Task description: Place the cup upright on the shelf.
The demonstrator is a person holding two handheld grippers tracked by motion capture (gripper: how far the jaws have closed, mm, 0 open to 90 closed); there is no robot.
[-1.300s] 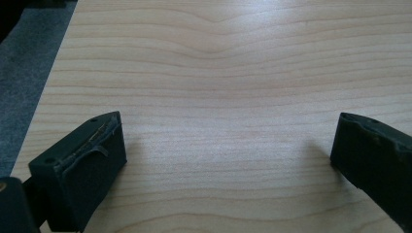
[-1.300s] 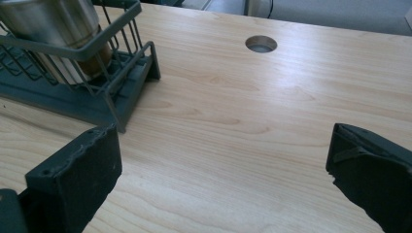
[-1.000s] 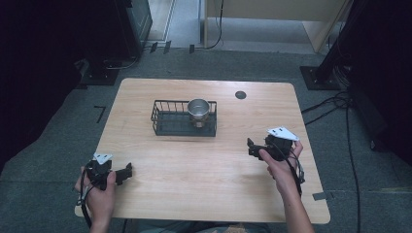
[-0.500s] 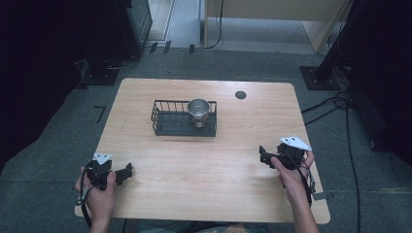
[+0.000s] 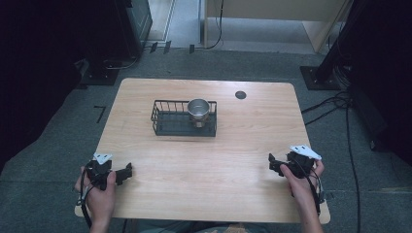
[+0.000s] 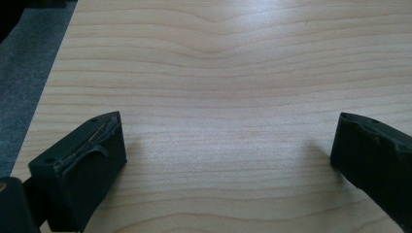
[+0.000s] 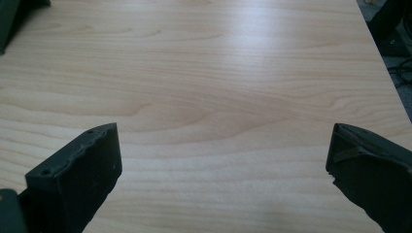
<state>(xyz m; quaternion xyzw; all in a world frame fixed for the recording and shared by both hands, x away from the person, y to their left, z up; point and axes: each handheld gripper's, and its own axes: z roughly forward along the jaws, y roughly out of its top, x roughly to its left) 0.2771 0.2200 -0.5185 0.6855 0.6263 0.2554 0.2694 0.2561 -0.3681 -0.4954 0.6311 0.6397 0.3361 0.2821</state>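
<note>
A black wire basket [image 5: 170, 125] stands at the middle of the wooden table [image 5: 243, 131], with a metal cup [image 5: 198, 109] upright in its right end. My left gripper [image 5: 127, 173] rests low at the table's near left corner, held by a hand, well short of the basket. Its jaws stand wide apart over bare wood in the left gripper view [image 6: 228, 145]. My right gripper [image 5: 272, 164] is near the front right edge, pointing left, open and holding nothing. Bare table lies between its fingers in the right gripper view [image 7: 223, 150].
A round dark grommet [image 5: 240, 94] sits in the tabletop behind the basket to the right. Grey carpet surrounds the table, with cables [image 5: 340, 104] on the floor at the right and dark equipment at the back left. A dark shape [image 7: 9, 14] shows at the right gripper view's top left corner.
My right gripper has moved right and back toward the person, away from the basket. The left gripper has stayed in place.
</note>
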